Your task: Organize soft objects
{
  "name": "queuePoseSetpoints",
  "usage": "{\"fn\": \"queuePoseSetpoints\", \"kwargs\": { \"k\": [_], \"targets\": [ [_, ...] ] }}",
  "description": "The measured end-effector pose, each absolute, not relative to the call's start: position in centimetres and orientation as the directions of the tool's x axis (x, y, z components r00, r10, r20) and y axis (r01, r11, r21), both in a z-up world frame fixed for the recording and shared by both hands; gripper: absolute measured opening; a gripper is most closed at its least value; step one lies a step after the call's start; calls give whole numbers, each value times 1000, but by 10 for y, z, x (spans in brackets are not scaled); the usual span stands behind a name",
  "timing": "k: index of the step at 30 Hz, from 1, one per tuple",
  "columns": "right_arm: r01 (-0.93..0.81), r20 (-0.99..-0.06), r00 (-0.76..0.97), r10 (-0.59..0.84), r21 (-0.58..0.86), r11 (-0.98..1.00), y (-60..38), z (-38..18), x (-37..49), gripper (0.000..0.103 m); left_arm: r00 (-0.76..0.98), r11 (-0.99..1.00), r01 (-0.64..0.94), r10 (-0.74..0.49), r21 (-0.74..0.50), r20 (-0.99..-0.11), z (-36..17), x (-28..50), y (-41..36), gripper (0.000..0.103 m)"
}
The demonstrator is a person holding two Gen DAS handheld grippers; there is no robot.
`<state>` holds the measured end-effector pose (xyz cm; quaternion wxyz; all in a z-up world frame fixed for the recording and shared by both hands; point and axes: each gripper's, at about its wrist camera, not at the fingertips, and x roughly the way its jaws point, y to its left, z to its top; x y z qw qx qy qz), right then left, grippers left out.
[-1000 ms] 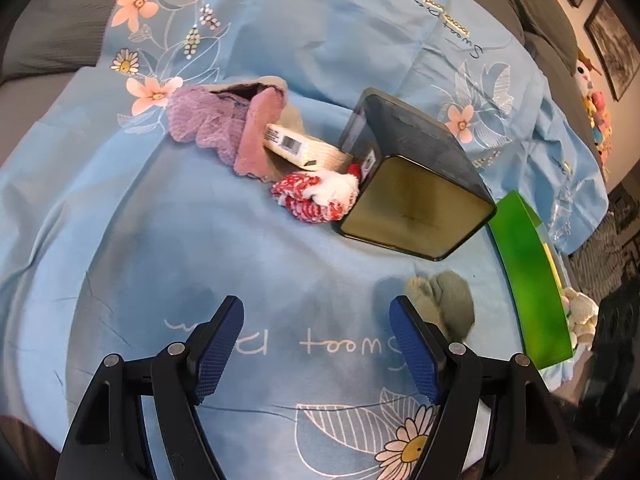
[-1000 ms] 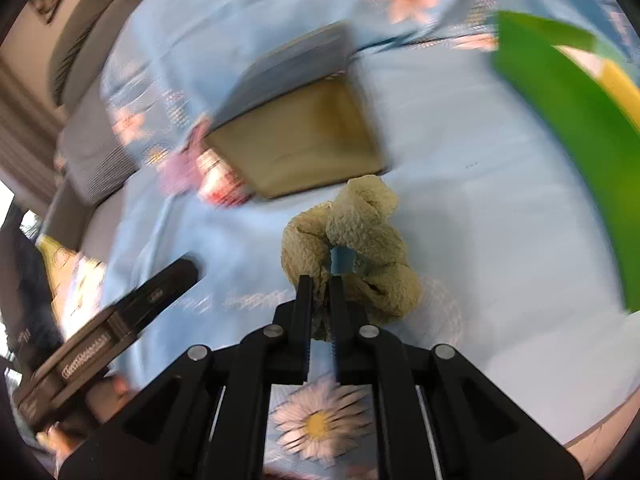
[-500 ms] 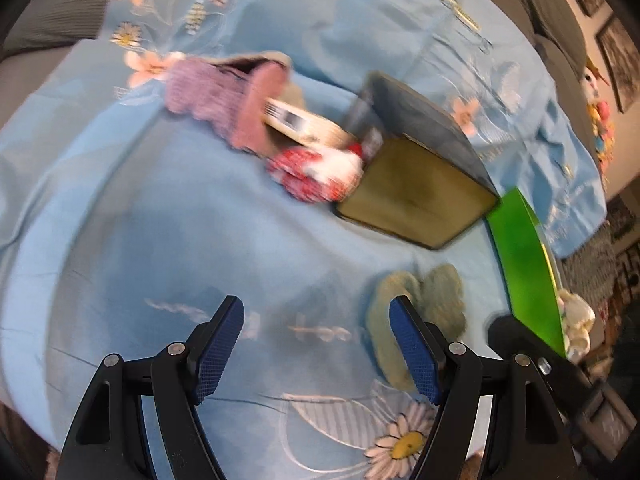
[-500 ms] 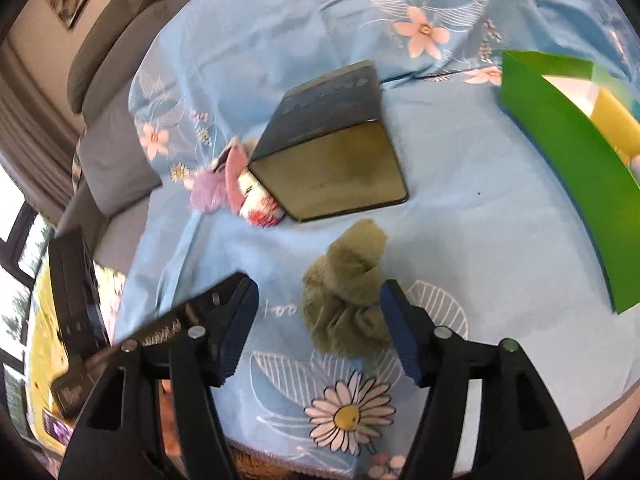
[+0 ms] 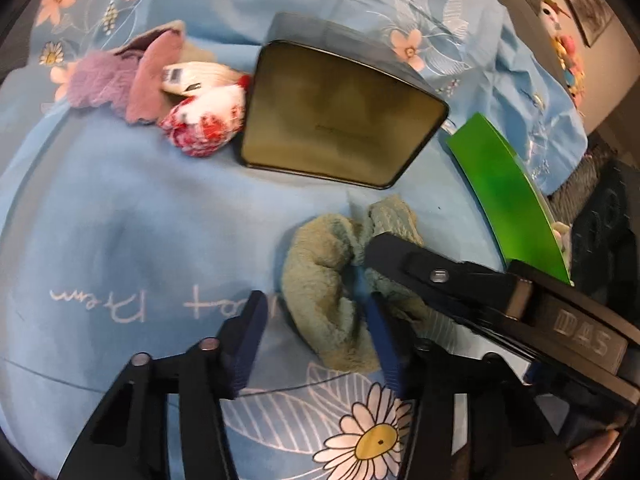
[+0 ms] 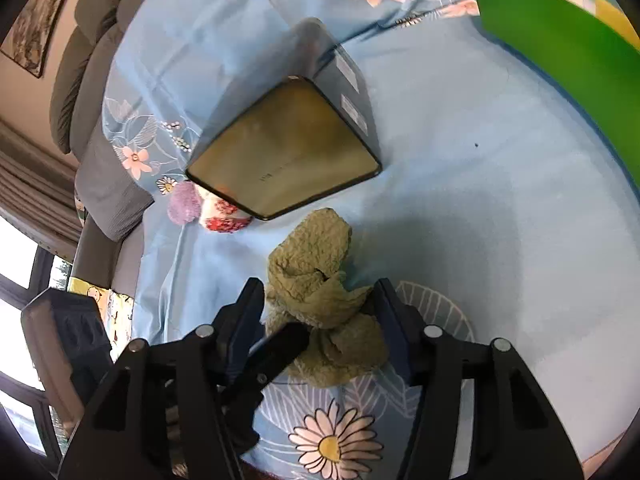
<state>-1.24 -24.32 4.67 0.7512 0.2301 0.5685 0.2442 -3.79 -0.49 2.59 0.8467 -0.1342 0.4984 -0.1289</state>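
From the left wrist, the green fuzzy sock (image 5: 324, 280) lies on the blue sheet (image 5: 120, 220) just ahead, below the tin box (image 5: 340, 120); the left tongs (image 5: 316, 328) straddle its near end, jaws closing, not yet pinching. From the right wrist, the right tongs (image 6: 320, 320) also bracket it, jaws closing.

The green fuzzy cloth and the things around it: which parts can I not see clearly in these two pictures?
- Green fuzzy cloth: in the left wrist view the right gripper covers its right part; both grippers' jaws are closing around it, contact unclear.
- Tin box: label text too small and blurred.
- Red and white soft item: mostly hidden behind the tin in the right wrist view.
- Green panel: cut off by the edge.
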Motion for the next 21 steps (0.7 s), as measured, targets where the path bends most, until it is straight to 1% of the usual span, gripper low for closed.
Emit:
{"fn": "queuePoseSetpoints", "kwargs": {
  "k": [1, 2, 3, 4, 5, 6, 8, 10, 12, 16, 21],
  "targets": [
    [-95, -741, 226, 633, 630, 771, -245, 43, -11, 47, 472, 934, 96, -348, -345, -810, 25, -37, -7, 43],
    [-87, -736, 216, 642, 640, 763, -245, 40, -9, 43, 469, 934, 109, -350, -340, -811, 24, -37, -9, 38],
    [-86, -731, 211, 649, 647, 758, -244, 39, -9, 39, 467, 934, 115, -351, -337, -812, 24, -36, -11, 35],
    [-85, -726, 204, 656, 655, 751, -245, 38, -8, 37, 469, 935, 119, -349, -333, -811, 24, -35, -13, 34],
    [-81, -717, 195, 670, 669, 739, -246, 36, -9, 35, 472, 933, 129, -355, -336, -807, 24, -36, -14, 30],
    [-80, -702, 177, 690, 689, 721, -245, 34, -9, 33, 461, 924, 147, -381, -354, -802, 24, -35, -16, 24],
    [-81, -686, 152, 711, 709, 701, -244, 31, -9, 33, 450, 917, 158, -398, -367, -799, 23, -33, -20, 22],
    [-92, -691, 158, 706, 701, 707, -242, 34, -11, 32, 463, 922, 166, -387, -351, -797, 24, -35, -23, 21],
    [-96, -688, 157, 709, 704, 704, -244, 35, -11, 33, 467, 920, 173, -392, -353, -793, 27, -36, -25, 18],
    [-100, -671, 170, 722, 717, 690, -246, 41, -15, 33, 503, 918, 207, -396, -338, -769, 41, -40, -28, 17],
    [-123, -627, 271, 730, 730, 673, -263, 73, -17, 33, 556, 906, 295, -422, -305, -716, 73, -44, -47, 17]
  ]
}}
